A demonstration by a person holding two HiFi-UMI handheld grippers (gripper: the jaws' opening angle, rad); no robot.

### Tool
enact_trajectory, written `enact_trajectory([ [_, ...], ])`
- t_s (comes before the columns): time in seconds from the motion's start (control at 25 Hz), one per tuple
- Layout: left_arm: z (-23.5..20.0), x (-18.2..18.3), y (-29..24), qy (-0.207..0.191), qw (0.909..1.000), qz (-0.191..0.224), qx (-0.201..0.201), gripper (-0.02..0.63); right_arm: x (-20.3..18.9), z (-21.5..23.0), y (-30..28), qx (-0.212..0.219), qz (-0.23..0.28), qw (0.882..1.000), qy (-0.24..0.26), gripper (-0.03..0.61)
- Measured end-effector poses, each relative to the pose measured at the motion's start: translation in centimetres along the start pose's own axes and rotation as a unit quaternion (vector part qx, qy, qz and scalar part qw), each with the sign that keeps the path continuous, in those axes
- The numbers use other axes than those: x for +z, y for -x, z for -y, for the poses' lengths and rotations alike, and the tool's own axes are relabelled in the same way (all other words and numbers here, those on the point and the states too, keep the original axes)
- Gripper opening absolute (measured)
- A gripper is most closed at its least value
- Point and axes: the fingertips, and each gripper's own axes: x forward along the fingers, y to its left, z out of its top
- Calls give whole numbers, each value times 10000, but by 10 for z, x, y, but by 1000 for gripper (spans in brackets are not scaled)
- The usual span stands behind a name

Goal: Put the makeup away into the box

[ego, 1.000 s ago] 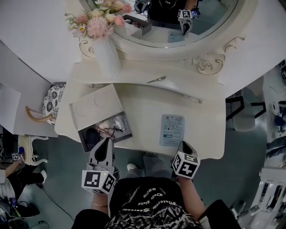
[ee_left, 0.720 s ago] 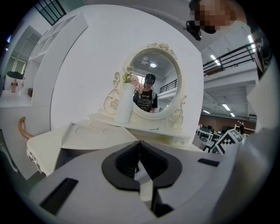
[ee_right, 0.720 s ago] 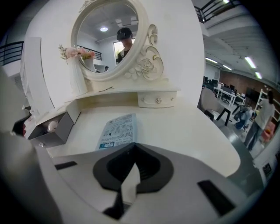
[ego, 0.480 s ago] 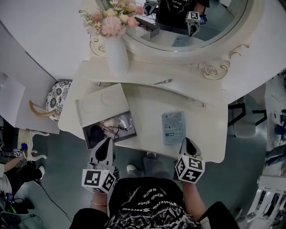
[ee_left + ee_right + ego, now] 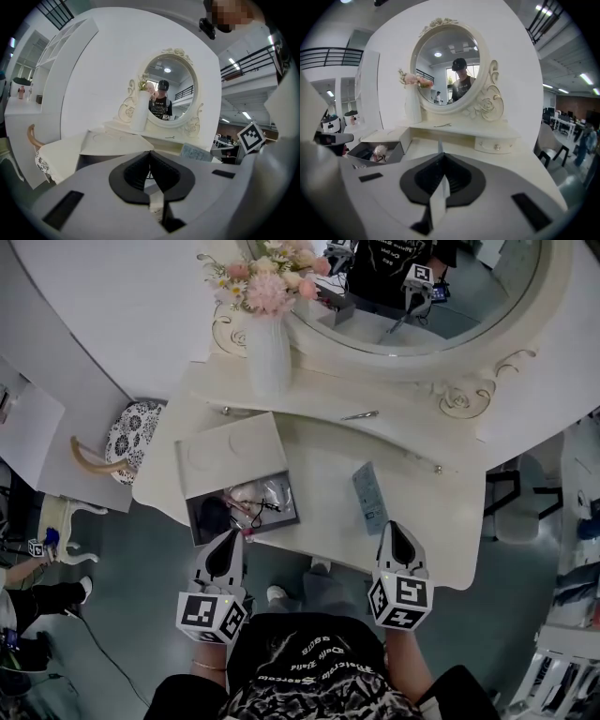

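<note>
Right gripper: it is held out from the person's body over the front edge of the dressing table, right of centre; it points away toward the mirror and slightly downward; the marker cube sits nearest the body. Its jaws are clamped on the near end of the packet. The packet is a thin, flat, pale-blue sachet with fine print on one face. In the right gripper view the packet shows edge-on as a narrow upright strip between the black pads; it therefore stands on edge and does not lie flat. It is over the front half of the tabletop, right of centre, well apart from the box; whether its lower edge touches the surface cannot be told.

Left gripper: it is held level with the right one at the front edge, left of centre; it points the same way, marker cube toward the body; its tips are just in front of the box's front wall. In the left gripper view the jaws are together at the tips; nothing shows between the pads.

Box: it is open at the front left corner of the table; the interior is dark grey. The pale lid lies open behind it, toward the rear left. Inside are a dark rounded item, a pale pink fluffy piece and some clear pieces crossed by a thin dark cord.
</note>
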Motion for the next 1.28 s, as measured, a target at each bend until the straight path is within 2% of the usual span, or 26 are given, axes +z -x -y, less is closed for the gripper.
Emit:
enact_trajectory([
  [0.32,-17,-1,14,104,9997,55,212,15,36,-35,2,433,377,9969,540,6],
  [0.64,-40,1,37,197,9981,232,539,15,74,-90,10,1161,787,9864,856,6],
  [0.96,-63,-3,66,319,9942,366,963,15,88,-157,20,2096,970,9623,1436,6],
  [1.28,-84,-12,99,487,9870,464,1462,15,87,-210,25,2855,958,9382,1704,6],
])
